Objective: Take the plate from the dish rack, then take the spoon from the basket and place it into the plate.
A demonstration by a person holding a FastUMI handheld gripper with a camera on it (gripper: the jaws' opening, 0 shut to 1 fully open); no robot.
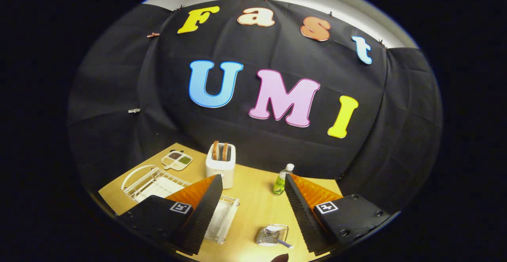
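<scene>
- Plate (136, 175): a thin white curved rim is seen standing on its edge at the far left end of the dish rack. It is only a guess that this rim is the plate. It lies ahead of the left finger and off to the left side.
- Table (253, 198): it is made of light wood, and everything is set on it.
- Dish rack (158, 185): it is made of white wire. Its long side runs from far left to near right, and its near end is hidden behind the left finger.
- Gripper (249, 214): its two fingers are spread wide apart, and nothing is held between them. A swing to the left will be needed to reach the plate.
- Toaster (220, 167): it is white, with two slices in it, and is set just past the rack.
- Basket (271, 235): a small wire one, seen low between the fingers, close by.
- Bottle (280, 183): it is green and is seen by the right finger.
- Spoon (283, 243): it is laid in the basket, and its handle is pointed to the right.
</scene>
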